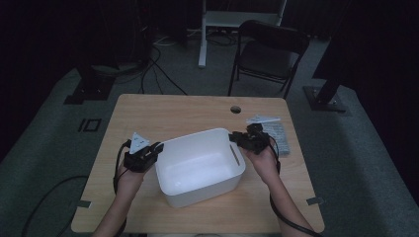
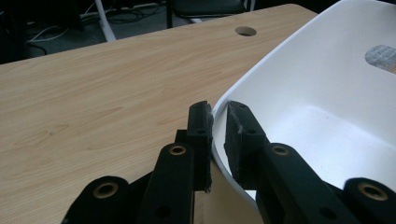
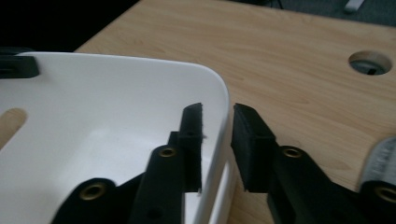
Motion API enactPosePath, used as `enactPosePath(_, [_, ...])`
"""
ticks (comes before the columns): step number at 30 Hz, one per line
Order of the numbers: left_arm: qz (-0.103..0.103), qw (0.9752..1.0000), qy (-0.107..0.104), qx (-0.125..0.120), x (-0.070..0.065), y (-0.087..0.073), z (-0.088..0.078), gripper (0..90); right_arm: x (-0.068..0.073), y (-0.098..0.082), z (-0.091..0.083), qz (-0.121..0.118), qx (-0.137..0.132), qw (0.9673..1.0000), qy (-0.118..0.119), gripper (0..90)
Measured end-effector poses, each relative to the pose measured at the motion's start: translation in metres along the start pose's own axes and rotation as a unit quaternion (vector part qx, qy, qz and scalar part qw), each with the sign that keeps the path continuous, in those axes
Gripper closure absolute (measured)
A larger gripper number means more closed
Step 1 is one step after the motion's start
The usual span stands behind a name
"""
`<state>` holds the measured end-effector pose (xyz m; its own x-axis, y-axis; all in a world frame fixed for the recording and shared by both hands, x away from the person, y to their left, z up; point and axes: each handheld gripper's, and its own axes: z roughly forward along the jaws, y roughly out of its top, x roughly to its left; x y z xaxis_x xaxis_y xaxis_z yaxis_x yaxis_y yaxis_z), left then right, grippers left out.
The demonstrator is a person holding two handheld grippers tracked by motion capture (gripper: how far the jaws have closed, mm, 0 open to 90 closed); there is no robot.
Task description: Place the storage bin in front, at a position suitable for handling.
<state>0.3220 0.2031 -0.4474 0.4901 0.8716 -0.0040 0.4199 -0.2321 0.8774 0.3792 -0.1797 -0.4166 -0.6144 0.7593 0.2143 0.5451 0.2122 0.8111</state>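
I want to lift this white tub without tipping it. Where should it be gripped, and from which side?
Grip the thin rim of the white tub at two opposite corners, coming from outside, one jaw inside the wall and one outside. The wall is narrow enough to fit between the jaws. The left hand-held gripper and right hand-held gripper already straddle it that way, which should balance it.

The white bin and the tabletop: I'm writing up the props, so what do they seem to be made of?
The white bin looks like moulded plastic: smooth, slightly glossy, with a thin rounded rim. The tabletop looks like matte wood-grain laminate or wood; which one is unclear.
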Motion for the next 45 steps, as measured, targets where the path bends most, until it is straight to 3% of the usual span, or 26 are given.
enactPosePath(4, [-0.011, 0.9999, 0.0, -0.002, 0.005, -0.001, -0.002, 80.4, -0.008, -0.01, -0.026, 0.007, -0.026, 0.9996, -0.01, 69.9])
enactPosePath(9, [-0.013, 0.9999, -0.001, -0.002, 0.007, -0.002, -0.003, 80.4, -0.035, -0.02, -0.046, 0.036, -0.046, 0.9976, -0.038, 69.2])
enactPosePath(11, [-0.012, 0.9999, -0.005, -0.001, 0.008, -0.002, -0.004, 80.4, -0.046, -0.025, -0.052, 0.044, -0.052, 0.9965, -0.047, 69.2])
enactPosePath(16, [-0.018, 0.9998, -0.012, 0.0, 0.014, -0.004, -0.007, 80.3, -0.069, -0.033, -0.06, 0.042, -0.056, 0.9928, -0.097, 67.0])
enactPosePath(18, [-0.017, 0.9998, -0.013, 0.0, 0.015, -0.005, -0.008, 80.3, -0.078, -0.036, -0.06, 0.047, -0.057, 0.9918, -0.105, 65.1])
enactPosePath(22, [-0.017, 0.9997, -0.015, 0.0, 0.019, -0.006, -0.01, 80.3, -0.095, -0.043, -0.052, 0.059, -0.052, 0.9905, -0.113, 60.7])
enactPosePath(27, [-0.018, 0.9997, -0.018, -0.002, 0.022, -0.007, -0.012, 80.3, -0.114, -0.053, -0.033, 0.071, -0.025, 0.9878, -0.136, 54.9])
enactPosePath(34, [-0.018, 0.9996, -0.02, -0.003, 0.022, -0.007, -0.012, 80.2, -0.138, -0.062, -0.005, 0.096, -0.004, 0.9794, -0.178, 43.2])
enactPosePath(41, [-0.019, 0.9996, -0.021, -0.005, 0.022, -0.008, -0.012, 80.2, -0.149, -0.064, 0.016, 0.11, 0.011, 0.9696, -0.218, 28.7])
enactPosePath(45, [-0.019, 0.9996, -0.02, -0.005, 0.022, -0.008, -0.012, 80.2, -0.153, -0.068, 0.025, 0.109, 0.023, 0.9665, -0.231, 22.4])
